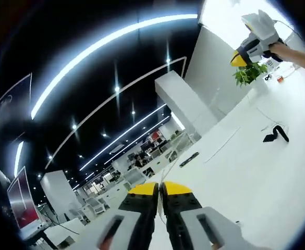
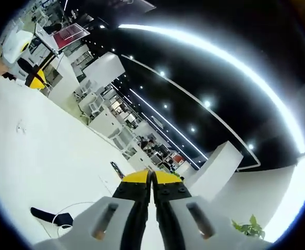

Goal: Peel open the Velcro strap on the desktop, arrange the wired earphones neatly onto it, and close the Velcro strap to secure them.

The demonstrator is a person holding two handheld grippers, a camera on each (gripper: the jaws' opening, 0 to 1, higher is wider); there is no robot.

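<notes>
On the white bench one black strap lies, one thin earphone wire curling right beside it. Both grippers hang well above it: left gripper with jaws pressed together, empty; right gripper likewise closed on nothing. Judging by that, nothing's begun — peeling, arranging and closing all remain. One plant stands beyond the strap.

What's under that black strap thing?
The black Velcro strap lies on the white desktop, with a thin white earphone wire beside it. Whatever sits directly beneath the strap is covered.
</notes>
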